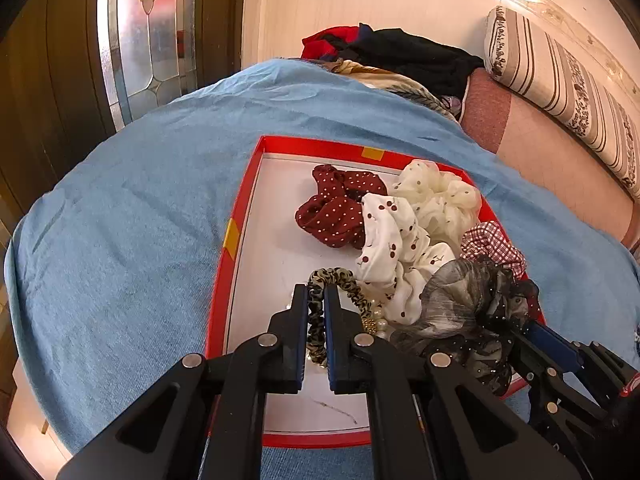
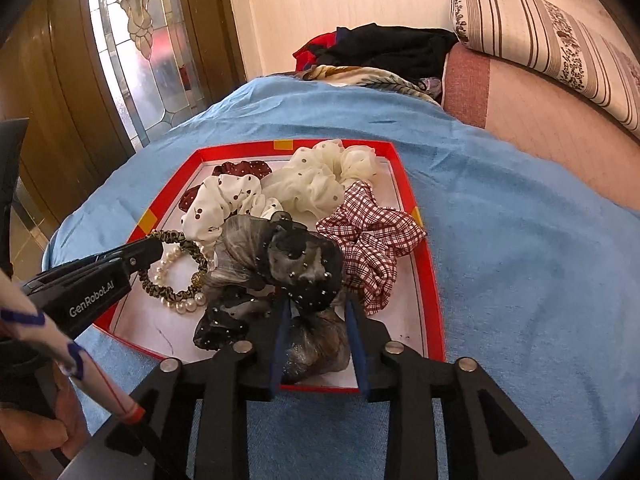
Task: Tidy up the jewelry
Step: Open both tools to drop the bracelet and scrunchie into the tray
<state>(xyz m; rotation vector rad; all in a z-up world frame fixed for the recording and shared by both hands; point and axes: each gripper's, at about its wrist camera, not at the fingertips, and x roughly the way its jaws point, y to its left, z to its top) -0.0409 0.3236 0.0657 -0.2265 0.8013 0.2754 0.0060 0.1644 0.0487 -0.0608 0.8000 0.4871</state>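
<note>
Scrunchies sit heaped in red tray (image 2: 428, 280) on blue cloth, so left gripper (image 1: 316, 292) clamps thin leopard hair tie (image 1: 344, 280) at pile's 9 o'clock, while right gripper (image 2: 318, 308), jaws apart w/ pads not pressing, straddles grey-black scrunchie (image 2: 296, 268) at 6 o'clock, prob. to sort.

I am seeing a blue blanket (image 1: 140, 208) covering the bed, dark clothes (image 2: 384, 50) lying beyond it, a striped bolster (image 2: 552, 44) leaning rightward.

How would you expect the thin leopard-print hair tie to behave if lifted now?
Probably floppy: the leopard-print hair tie is a thin fabric loop, pinched by the left gripper. Likely light. It may drag the pearl bracelet lying against it.
</note>
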